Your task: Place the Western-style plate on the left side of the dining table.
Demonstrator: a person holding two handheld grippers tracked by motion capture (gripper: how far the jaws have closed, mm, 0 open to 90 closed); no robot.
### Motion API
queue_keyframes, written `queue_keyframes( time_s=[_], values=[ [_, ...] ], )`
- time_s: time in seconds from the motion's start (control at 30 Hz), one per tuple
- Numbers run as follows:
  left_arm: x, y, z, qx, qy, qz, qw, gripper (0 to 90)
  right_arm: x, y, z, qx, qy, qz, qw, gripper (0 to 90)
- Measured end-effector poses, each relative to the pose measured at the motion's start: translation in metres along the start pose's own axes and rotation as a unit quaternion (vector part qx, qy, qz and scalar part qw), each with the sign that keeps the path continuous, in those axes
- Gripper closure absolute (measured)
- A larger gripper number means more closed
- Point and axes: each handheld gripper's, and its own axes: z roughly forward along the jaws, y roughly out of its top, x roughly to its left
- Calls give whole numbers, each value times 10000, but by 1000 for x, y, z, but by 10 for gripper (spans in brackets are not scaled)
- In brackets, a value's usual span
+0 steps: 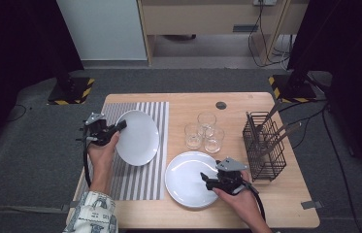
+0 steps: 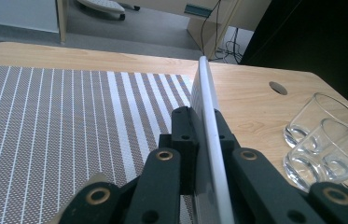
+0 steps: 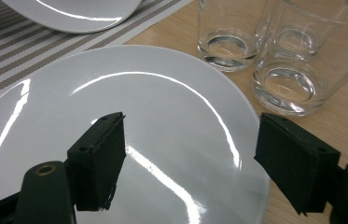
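In the high view, we see the left gripper (image 1: 119,126) clamped on the near-left rim of a white plate (image 1: 139,138), which hangs tilted over the striped placemat (image 1: 135,182). The right gripper (image 1: 206,179) hovers with jaws apart over the right edge of a second plate (image 1: 186,179) lying flat on the table (image 1: 246,104), near three glasses (image 1: 204,133).

In the left gripper view, both pads pinch the thin plate rim (image 2: 207,121) edge-on. We judge the glazed ceramic stiff, slippery and breakable, and fairly heavy for a rim hold; grip deep on the rim.

In the right gripper view, the open jaws straddle the second plate's (image 3: 115,121) glossy edge without touching. We take it at the rim too.
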Motion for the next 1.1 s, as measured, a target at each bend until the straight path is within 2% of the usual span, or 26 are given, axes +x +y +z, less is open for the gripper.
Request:
queue_keyframes(
  time_s=[0.23,0.43,0.93,1.1],
  values=[
    [-2,-1,-1,-59,70,201,9998,845,0,0,0,7,5,1,10000,240],
    [0,-2,-3,-76,137,261,9995,841,1,0,0,14,2,3,10000,243],
    [6,-5,-7,-103,256,296,9992,829,1,0,1,41,3,-7,10000,234],
    [8,-6,-7,-131,253,238,9993,829,2,0,2,35,25,-19,10000,230]
  ],
)
